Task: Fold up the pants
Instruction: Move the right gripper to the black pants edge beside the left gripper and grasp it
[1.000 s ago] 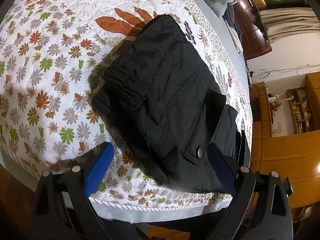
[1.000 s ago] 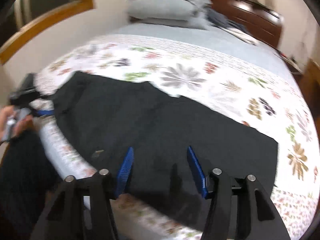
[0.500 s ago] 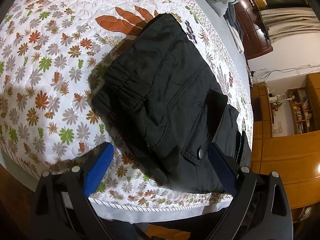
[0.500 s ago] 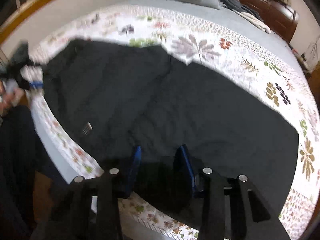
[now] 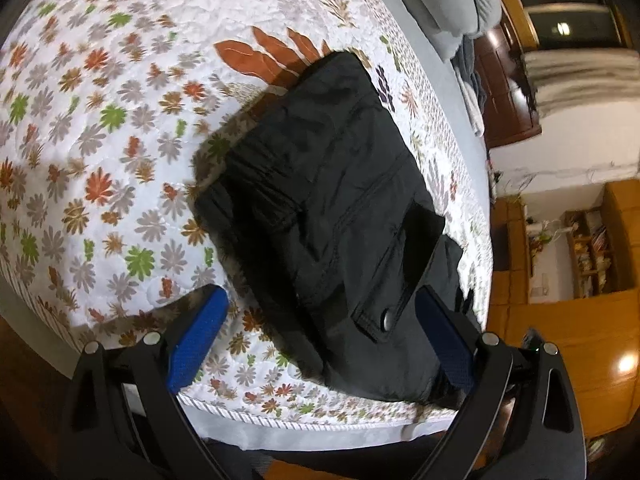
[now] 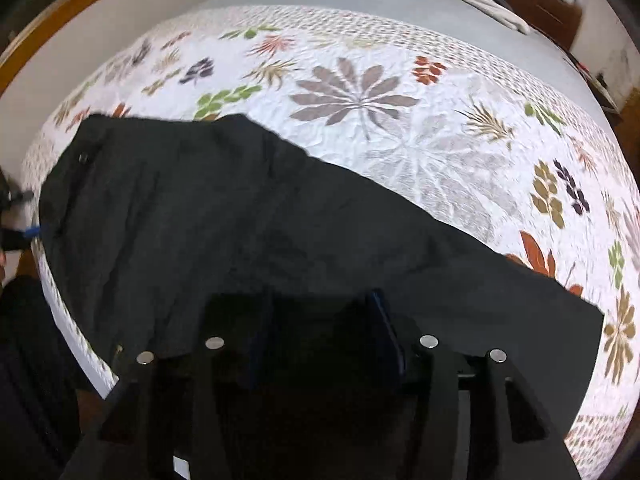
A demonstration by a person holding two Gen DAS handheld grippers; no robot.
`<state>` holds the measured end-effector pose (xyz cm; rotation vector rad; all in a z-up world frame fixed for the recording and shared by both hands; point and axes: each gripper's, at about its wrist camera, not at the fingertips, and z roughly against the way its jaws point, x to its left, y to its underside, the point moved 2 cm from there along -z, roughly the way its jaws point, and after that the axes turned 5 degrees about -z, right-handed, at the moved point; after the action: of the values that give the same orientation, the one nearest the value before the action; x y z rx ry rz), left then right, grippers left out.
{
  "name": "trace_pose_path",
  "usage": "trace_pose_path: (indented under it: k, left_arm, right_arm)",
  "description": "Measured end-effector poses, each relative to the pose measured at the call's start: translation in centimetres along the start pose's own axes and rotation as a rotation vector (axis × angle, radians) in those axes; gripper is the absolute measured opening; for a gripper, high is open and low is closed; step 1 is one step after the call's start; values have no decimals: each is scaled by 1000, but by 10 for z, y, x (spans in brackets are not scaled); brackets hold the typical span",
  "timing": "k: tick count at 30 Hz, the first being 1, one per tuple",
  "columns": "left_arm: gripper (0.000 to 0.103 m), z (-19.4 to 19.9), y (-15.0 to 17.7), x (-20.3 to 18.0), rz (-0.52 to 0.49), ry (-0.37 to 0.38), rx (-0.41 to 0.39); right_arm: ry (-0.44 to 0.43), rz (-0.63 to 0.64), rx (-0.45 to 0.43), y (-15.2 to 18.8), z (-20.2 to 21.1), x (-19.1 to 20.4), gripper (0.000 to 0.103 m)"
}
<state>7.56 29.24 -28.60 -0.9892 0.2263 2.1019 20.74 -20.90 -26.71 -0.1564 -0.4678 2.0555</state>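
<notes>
The black pants (image 6: pixel 248 216) lie flat along the near edge of the bed (image 6: pixel 360 92), on its floral quilt (image 5: pixel 100 152). The cloth looks soft, limp and light, likely to sag and crease when lifted, so a firm hem or the waistband seems the best hold. The left gripper (image 5: pixel 320 332) hovers with fingers (image 5: pixel 196 336) wide apart, straddling the pocket end and holding nothing. The right gripper (image 6: pixel 320 340) sits low on the pants' near edge; its fingers are narrowly apart, and whether they pinch cloth cannot be told

black pants (image 5: pixel 332 216), white floral quilt (image 5: pixel 100 128)
</notes>
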Motion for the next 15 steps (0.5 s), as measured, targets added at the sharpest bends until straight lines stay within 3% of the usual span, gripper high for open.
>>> trace_pose_path:
  k: [5, 11, 13, 15]
  left_arm:
    - [94, 8, 0, 4, 37, 39, -41]
    - [94, 15, -3, 10, 107, 78, -120]
    - [94, 16, -3, 12, 119, 54, -134]
    - [94, 17, -3, 15, 129, 29, -135]
  right_arm:
    - [-69, 85, -12, -37, 31, 25, 50]
    - [-327, 179, 71, -117, 46, 86, 65]
    - [-384, 223, 105, -144, 43, 115, 72]
    - [-420, 277, 134, -167, 36, 145, 72]
